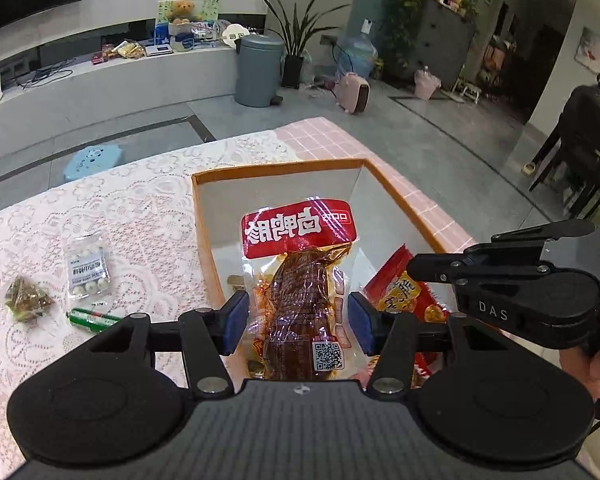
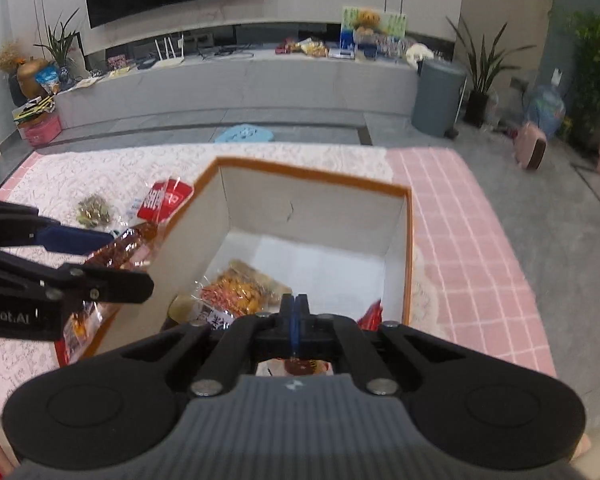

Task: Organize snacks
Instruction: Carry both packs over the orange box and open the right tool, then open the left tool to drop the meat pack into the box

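We note the main risk at the orange-rimmed box (image 2: pixel 408 248): the long duck-neck packet (image 1: pixel 300 280) hangs partly over its left wall, so a release here could drape it on the rim or drop it back onto the lace tablecloth (image 1: pixel 132 216). We judge a second risk in crowding, since both tools sit close over the same opening and could knock together. The left gripper (image 1: pixel 298 322) points steeply down, its blue pads pressing the packet's sides near the lower end, the red header leading. The right gripper (image 2: pixel 295 312) tilts down over the box interior with its jaws shut together, apparently empty. Smaller items wait outside: a candy bag (image 1: pixel 87 266), a green-wrapped sweet (image 1: pixel 28 300), a green tube (image 1: pixel 94 319).
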